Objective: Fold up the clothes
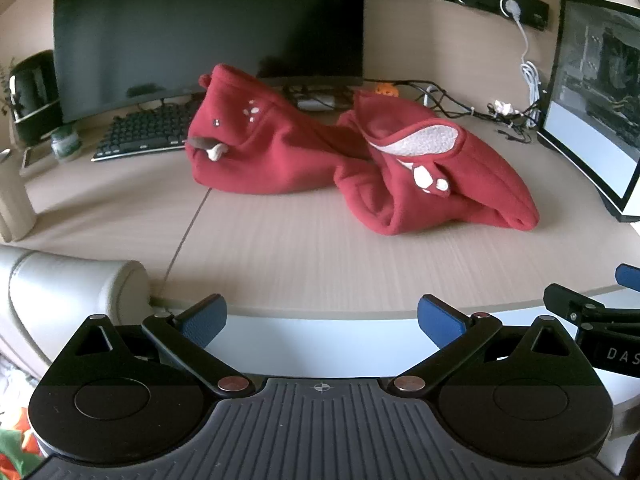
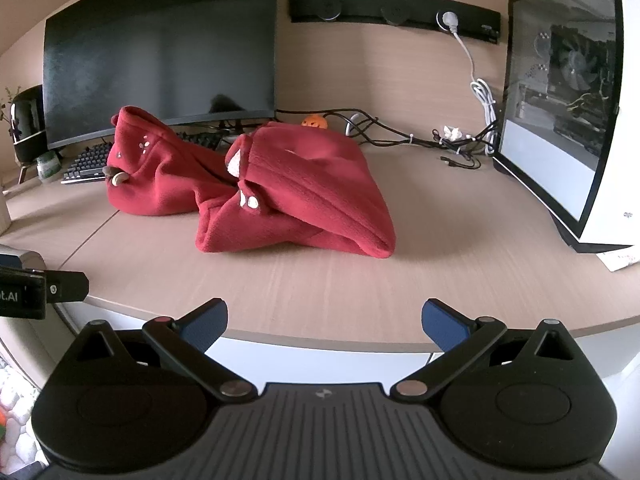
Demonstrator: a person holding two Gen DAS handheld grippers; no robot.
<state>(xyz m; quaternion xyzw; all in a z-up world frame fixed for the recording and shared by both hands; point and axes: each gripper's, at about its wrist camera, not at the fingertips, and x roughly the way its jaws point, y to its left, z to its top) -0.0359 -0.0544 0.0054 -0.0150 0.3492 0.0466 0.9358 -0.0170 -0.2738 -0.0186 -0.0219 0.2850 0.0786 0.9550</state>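
- A black keyboard (image 1: pixel 148 132) is seen at the far left of the desk (image 1: pixel 304 256), under a dark curved monitor (image 1: pixel 208 28).
- A red fleece garment (image 1: pixel 360 156) is laid crumpled in the middle of the desk, in two heaps joined by a twisted part; the left heap is touching the keyboard's near end, and a white lining is shown on the right heap.
- A white computer case (image 2: pixel 568 108) with a glass side is placed at the right, well apart from the garment.
- The left gripper (image 1: pixel 320 320) is held before the desk edge, its blue fingers spread wide and nothing between them.
- The right gripper (image 2: pixel 324 322) is held beside it in the same way, fingers parted wide and empty.
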